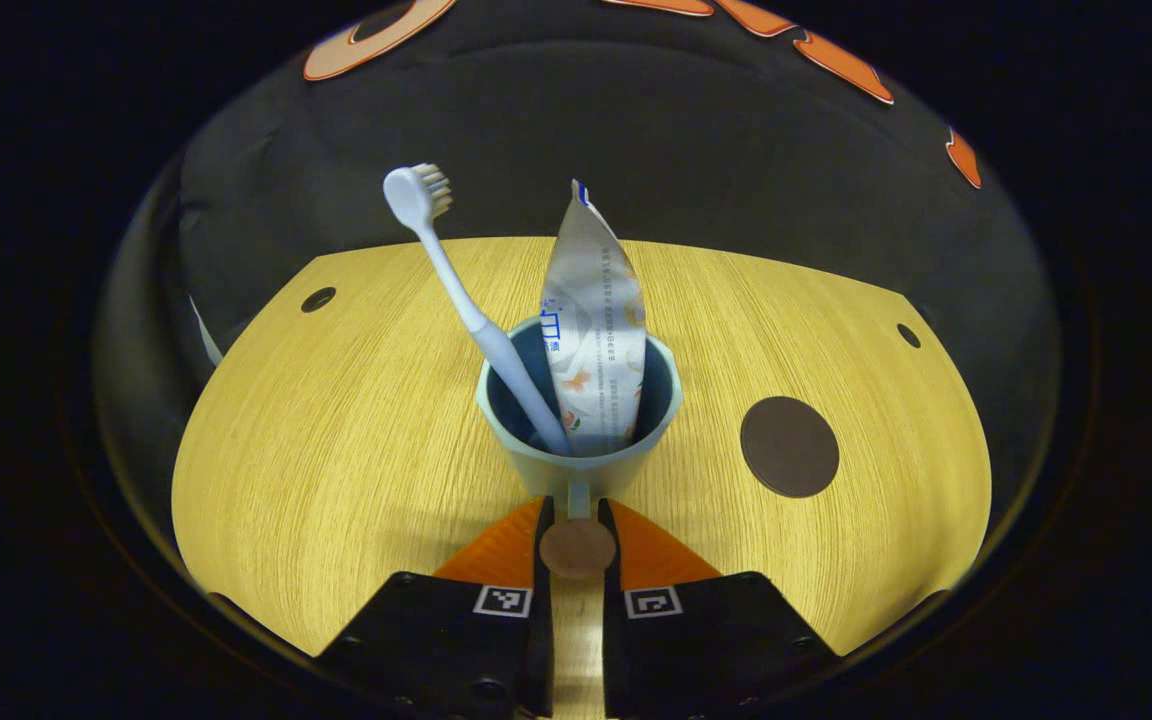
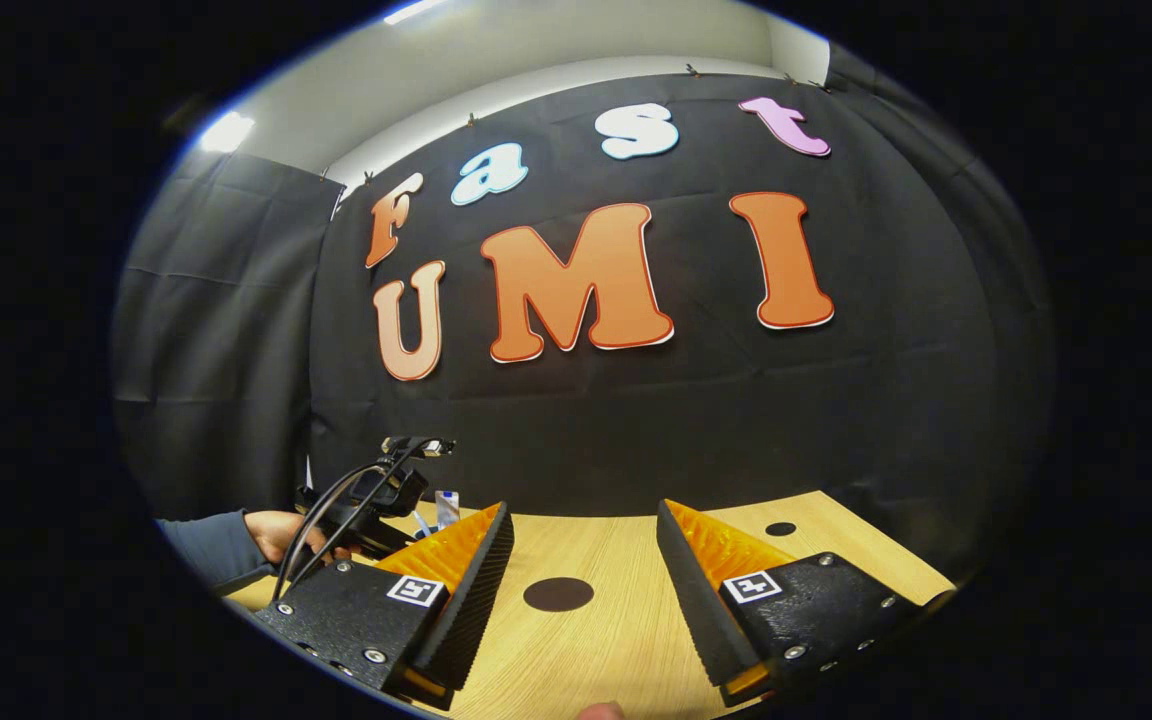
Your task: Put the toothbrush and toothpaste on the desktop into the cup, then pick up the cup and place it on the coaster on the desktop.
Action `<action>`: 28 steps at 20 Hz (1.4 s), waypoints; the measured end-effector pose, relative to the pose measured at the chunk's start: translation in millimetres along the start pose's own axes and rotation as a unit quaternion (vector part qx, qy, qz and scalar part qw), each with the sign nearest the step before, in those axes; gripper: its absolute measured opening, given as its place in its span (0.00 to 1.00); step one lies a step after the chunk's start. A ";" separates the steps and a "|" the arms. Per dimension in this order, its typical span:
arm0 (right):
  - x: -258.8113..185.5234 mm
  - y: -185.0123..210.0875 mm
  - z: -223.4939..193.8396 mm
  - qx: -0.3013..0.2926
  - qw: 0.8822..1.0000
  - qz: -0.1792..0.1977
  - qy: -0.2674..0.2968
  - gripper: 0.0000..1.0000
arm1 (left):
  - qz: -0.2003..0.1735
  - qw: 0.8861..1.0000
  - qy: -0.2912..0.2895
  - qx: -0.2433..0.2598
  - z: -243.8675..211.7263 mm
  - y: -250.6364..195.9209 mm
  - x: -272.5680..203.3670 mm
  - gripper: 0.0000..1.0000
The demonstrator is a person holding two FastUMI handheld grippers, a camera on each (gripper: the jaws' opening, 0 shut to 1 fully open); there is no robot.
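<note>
Toothbrush and toothpaste are both seen standing inside the pale blue plastic cup (image 1: 578,415), which sits near the middle of the light wooden counter (image 1: 336,450). The white slim-handled toothbrush (image 1: 466,310) leans with its long axis tilted up and away, bristle head uppermost. The silvery soft toothpaste tube (image 1: 591,330) stands nearly upright, crimped end on top. The left tool (image 1: 577,545) is closed narrowly on the cup's small handle (image 1: 578,497), both fingers pressed against it. The cup is judged light and rigid, its smooth wall likely slippery, so the handle is the sensible hold; the tall contents make it top-heavy, and tilting should be avoided. The round dark brown coaster (image 1: 789,446) lies flat on the counter, apart from the cup and nearer the far right corner. In the right gripper view, the right tool (image 2: 584,545) is held wide and empty above the counter, the coaster visible between its fingers
</note>
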State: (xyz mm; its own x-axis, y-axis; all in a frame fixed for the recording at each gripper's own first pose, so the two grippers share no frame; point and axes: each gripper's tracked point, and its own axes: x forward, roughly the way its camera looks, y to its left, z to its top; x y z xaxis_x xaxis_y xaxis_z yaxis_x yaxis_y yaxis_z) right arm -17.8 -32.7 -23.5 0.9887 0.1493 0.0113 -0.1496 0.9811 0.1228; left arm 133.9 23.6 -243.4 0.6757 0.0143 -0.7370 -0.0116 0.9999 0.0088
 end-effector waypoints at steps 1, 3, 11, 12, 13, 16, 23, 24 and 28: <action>-0.2 -0.8 0.2 0.002 1.000 -0.002 0.000 0.86 | -0.002 1.000 -0.004 -0.002 1.5 -1.4 -2.6 0.17; 0.1 -2.7 -0.8 0.009 1.000 -0.005 0.002 0.86 | -0.016 1.000 -0.011 -0.004 1.3 -4.7 -3.4 0.17; -5.4 -13.4 -1.4 0.028 0.999 -0.018 0.002 0.86 | -0.040 0.998 -0.043 0.000 5.2 -3.0 -2.8 0.17; -6.4 -14.3 -1.1 0.027 0.999 -0.019 0.002 0.86 | -0.037 0.998 -0.059 0.009 10.9 -1.8 -8.3 0.17; -7.3 -16.1 -2.3 0.028 0.999 -0.020 0.003 0.86 | -0.033 0.997 -0.062 0.017 13.9 -1.0 -9.5 0.17; -10.0 -17.4 -4.8 0.033 0.999 -0.021 0.006 0.86 | -0.029 0.998 -0.055 0.023 12.7 -0.8 -10.3 0.17; -10.1 -13.8 -6.4 0.035 0.999 -0.020 0.009 0.86 | -0.027 0.999 -0.014 0.041 4.1 -1.7 -0.9 0.18; -9.6 -13.8 -6.2 0.036 0.999 -0.020 0.009 0.86 | -0.029 0.999 -0.001 0.042 1.9 -3.8 -0.6 0.19; -9.6 -14.7 -7.1 0.037 0.999 -0.021 0.009 0.86 | -0.026 0.998 0.005 0.051 -2.5 -6.7 6.9 0.25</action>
State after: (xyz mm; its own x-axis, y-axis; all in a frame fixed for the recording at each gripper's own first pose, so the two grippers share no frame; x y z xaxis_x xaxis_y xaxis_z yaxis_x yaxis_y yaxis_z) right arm -25.2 -47.7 -32.5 0.9937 0.1110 -0.0135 -0.1063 0.9749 0.1957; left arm 136.7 17.0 -250.3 0.6659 -0.0372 -0.7451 0.0991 0.9943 0.0390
